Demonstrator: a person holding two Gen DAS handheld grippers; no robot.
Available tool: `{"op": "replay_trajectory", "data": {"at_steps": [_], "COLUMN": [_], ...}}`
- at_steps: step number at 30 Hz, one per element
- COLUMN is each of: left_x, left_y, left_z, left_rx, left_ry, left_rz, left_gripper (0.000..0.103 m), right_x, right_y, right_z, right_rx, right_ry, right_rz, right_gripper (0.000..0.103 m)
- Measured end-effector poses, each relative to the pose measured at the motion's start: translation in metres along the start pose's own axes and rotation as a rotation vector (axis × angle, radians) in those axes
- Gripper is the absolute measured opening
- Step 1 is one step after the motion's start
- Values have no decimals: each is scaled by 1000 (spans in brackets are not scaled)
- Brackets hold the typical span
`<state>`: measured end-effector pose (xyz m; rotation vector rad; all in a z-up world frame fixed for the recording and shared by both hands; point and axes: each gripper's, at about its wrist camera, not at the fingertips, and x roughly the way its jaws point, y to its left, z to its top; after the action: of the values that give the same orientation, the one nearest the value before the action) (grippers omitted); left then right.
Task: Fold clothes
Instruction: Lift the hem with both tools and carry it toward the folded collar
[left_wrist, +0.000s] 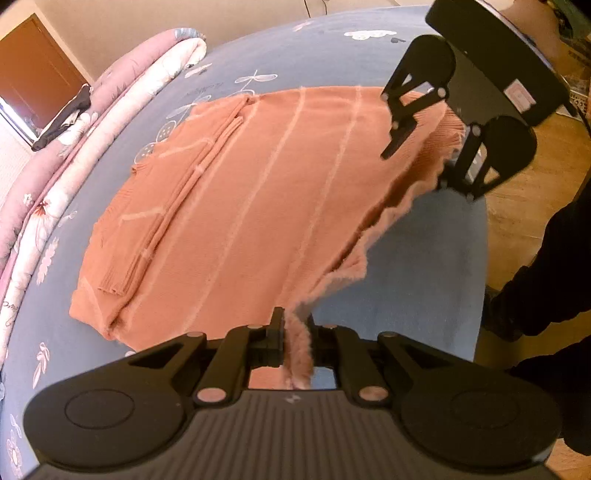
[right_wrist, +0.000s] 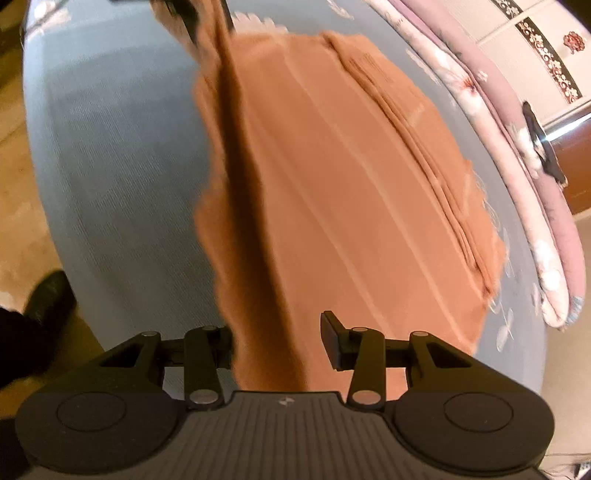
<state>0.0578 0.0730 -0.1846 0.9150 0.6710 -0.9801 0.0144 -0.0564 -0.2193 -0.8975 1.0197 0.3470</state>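
Note:
An orange knit sweater (left_wrist: 258, 192) (right_wrist: 332, 184) lies flat on a blue bed sheet (left_wrist: 406, 258) (right_wrist: 110, 166), one sleeve (left_wrist: 177, 206) folded over its body. The fringed hem near the bed's edge is lifted off the sheet. My left gripper (left_wrist: 297, 321) is shut on one corner of that hem, and it shows blurred at the top of the right wrist view (right_wrist: 207, 33). At the hem's other end, my right gripper (left_wrist: 417, 168) (right_wrist: 279, 336) stands open with the hem between its fingers; the pads do not press it. One finger is hidden behind the cloth.
A rolled pink and white floral quilt (left_wrist: 92, 129) (right_wrist: 535, 184) runs along the bed's far side, with a dark item (left_wrist: 62, 118) on it. Wooden floor (left_wrist: 524, 206) lies beyond the bed's near edge. A person's dark sleeve (left_wrist: 546, 288) and shoe (right_wrist: 48, 295) are there.

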Motion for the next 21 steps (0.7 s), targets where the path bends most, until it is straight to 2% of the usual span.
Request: {"op": "replay_trajectory", "data": {"at_steps": [13, 21], "left_x": [4, 6], "left_y": [5, 2], "left_z": [6, 7], "left_rx": [-6, -7], "left_ry": [27, 40], "left_rz": [8, 7], "left_gripper": [6, 6], "right_x": [1, 1], "right_y": [-23, -28], "right_z": [-55, -87], "right_rx": [-5, -77], "right_ry": [65, 74], "right_rz": [-79, -94], "right_gripper": [48, 48]}}
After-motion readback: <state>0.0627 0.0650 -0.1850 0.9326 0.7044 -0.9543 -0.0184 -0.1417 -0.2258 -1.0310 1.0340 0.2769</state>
